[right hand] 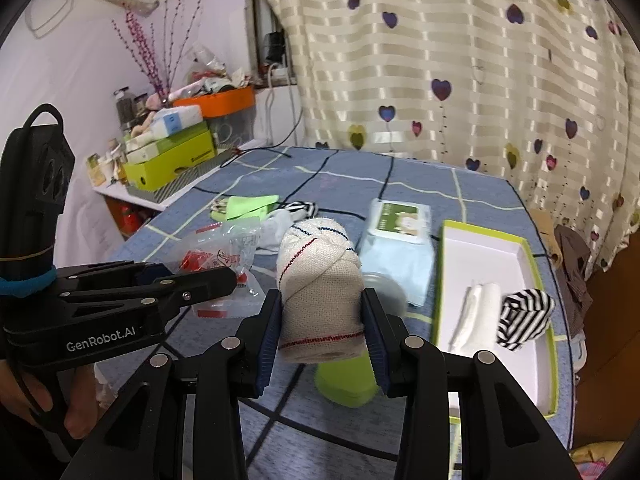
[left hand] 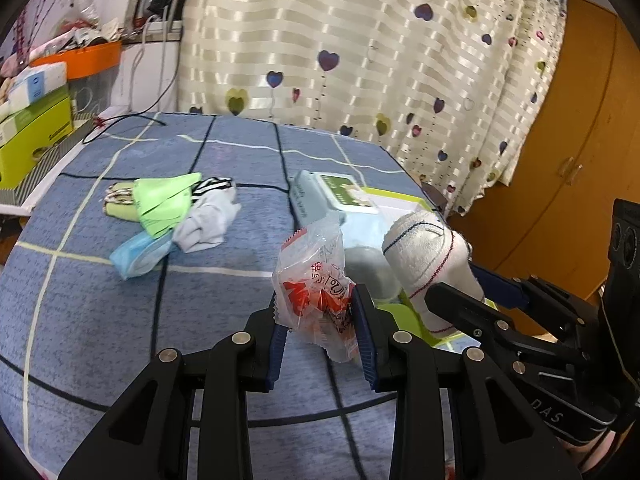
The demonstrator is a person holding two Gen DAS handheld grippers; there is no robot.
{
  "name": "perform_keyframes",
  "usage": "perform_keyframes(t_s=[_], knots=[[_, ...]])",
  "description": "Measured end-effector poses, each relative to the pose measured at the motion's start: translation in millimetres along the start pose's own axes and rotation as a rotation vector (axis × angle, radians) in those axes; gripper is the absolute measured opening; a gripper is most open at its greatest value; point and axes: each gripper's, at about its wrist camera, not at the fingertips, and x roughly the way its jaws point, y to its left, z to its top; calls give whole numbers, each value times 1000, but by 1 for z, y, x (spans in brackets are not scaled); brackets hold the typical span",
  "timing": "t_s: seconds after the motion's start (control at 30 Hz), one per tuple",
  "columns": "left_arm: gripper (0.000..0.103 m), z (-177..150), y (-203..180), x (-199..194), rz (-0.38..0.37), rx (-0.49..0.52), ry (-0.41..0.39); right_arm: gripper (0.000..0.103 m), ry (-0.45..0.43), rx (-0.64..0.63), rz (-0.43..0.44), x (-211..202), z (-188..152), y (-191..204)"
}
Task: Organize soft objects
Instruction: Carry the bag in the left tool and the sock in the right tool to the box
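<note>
Blue checked fabric covers the table (left hand: 100, 312), taken here as the reference surface. In the left wrist view, the left gripper (left hand: 320, 320) is clenched on a clear crinkled plastic packet with red printing (left hand: 316, 284), held above the table's near half. Toward the table's far left lies a heap of soft items: a lime-green cloth (left hand: 164, 200), a grey-white sock (left hand: 208, 220) and a pale blue pouch (left hand: 136, 254). At the table's right side, the right gripper (left hand: 460, 280) grasps a rolled white sock with red and blue stitching (left hand: 428, 256).

In the right wrist view, the right gripper (right hand: 322, 320) is clamped on the rolled white sock (right hand: 320, 280), held above the table (right hand: 472, 192). At the table's right edge sits a shallow lime-rimmed white box (right hand: 496, 248) containing a folded white cloth (right hand: 476, 312) and a black-and-white striped rolled sock (right hand: 524, 316). A pale blue wet-wipes pack (right hand: 400, 236) lies just left of that box. The left gripper (right hand: 224, 278) holds the packet (right hand: 224, 252) over the table's left part.
</note>
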Motion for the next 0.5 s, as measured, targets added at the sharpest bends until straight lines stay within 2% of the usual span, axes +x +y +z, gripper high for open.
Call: perform_keyframes(t_s=[0.5], knots=[[33, 10, -55, 19, -75, 91, 19, 38, -24, 100, -104, -26, -14, -59]])
